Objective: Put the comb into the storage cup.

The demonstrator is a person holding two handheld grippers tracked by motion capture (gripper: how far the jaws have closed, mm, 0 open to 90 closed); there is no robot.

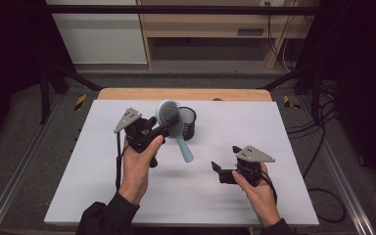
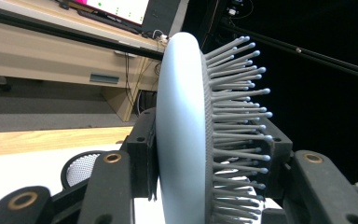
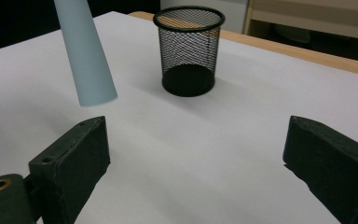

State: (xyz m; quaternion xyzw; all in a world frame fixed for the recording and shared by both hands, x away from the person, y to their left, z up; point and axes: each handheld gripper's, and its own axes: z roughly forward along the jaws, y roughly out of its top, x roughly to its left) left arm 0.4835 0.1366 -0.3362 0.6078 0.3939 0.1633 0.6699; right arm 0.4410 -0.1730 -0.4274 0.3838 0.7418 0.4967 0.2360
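1. The left gripper (image 1: 164, 128) comes first: its jaws are clamped on the head of the light blue hairbrush (image 1: 174, 126), one pad against the smooth back and the other in among the bristles, as the left gripper view shows. It holds the brush lifted off the table, just in front of the mesh cup.
2. The white table (image 1: 274, 127) carries everything; the mesh cup stands toward its far edge, a little left of the middle.
3. The right gripper (image 1: 225, 164) hovers low over the table, well apart from the mesh cup, on the near right side. Its jaws stand wide with nothing between them.
4. The hairbrush has its head beside the rim of the mesh cup, on the cup's left, and its handle (image 3: 85, 51) slants down and toward the near side, its tip hanging free above the table.
5. The black mesh cup (image 3: 189, 49) stands upright and empty.
6. Progress, as I judge it: the brush is picked up and brought to the cup, so the fetching part looks done. What is left seems to be turning the handle down into the cup and letting go; the brush is not yet inside.
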